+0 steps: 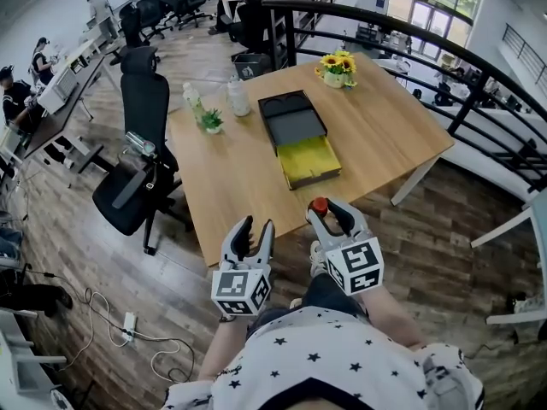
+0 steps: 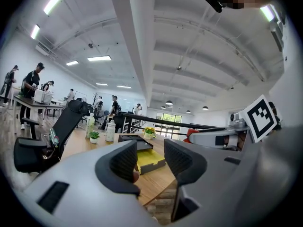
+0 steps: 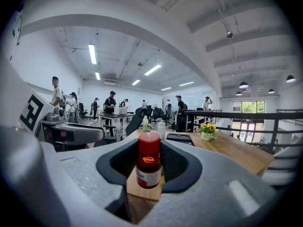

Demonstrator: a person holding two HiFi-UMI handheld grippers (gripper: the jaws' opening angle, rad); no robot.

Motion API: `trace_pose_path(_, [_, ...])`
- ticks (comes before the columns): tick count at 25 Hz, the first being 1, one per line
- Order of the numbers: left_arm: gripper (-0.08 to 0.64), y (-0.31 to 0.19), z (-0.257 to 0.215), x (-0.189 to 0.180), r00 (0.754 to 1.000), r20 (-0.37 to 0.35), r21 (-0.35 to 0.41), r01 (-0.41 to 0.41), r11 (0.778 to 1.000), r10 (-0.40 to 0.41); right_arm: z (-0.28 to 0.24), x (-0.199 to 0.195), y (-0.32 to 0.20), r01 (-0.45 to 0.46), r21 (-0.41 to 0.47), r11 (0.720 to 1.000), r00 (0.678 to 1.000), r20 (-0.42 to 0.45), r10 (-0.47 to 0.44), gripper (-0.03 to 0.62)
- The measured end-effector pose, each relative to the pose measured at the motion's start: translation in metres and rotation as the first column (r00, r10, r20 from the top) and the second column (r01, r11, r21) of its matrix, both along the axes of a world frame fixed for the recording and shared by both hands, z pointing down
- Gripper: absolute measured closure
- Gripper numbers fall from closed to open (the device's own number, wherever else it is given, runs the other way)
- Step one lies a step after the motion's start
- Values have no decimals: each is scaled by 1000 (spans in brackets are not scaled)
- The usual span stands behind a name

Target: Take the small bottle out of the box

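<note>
The small red-capped bottle (image 3: pixel 149 160) is already clear of the black flat box (image 1: pixel 292 114), whose yellow tray is pulled out near the middle of the head view. What seems left is carrying it and setting it down. The right hand-held gripper (image 1: pixel 329 216) has its jaws partly closed on the bottle's sides. An even squeeze and an upright wrist would stop the bottle slipping or tipping. A bare patch of the pale wooden surface (image 1: pixel 385 135) would be a good place to lower it.

The left hand-held gripper (image 1: pixel 255 229) has its jaws apart and nothing between them, low in the head view.

The bottle sits at the lower centre of the right gripper view, upright between the pads. It has a tall red cap, a dark reddish body and a white label band. It looks slim, light and rigid.
</note>
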State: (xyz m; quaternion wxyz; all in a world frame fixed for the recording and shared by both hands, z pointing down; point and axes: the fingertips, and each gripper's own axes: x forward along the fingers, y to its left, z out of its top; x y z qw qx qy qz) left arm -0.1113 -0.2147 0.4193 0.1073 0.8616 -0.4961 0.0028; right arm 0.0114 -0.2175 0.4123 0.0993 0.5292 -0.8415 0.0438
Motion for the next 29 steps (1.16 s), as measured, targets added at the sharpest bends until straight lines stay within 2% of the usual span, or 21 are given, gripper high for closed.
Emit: trace_pose_path(29, [402,-5,-11,2,1000,-21,21,5,1000,-5,-7,9,-2,-24,27,999,1000,-2,24,452])
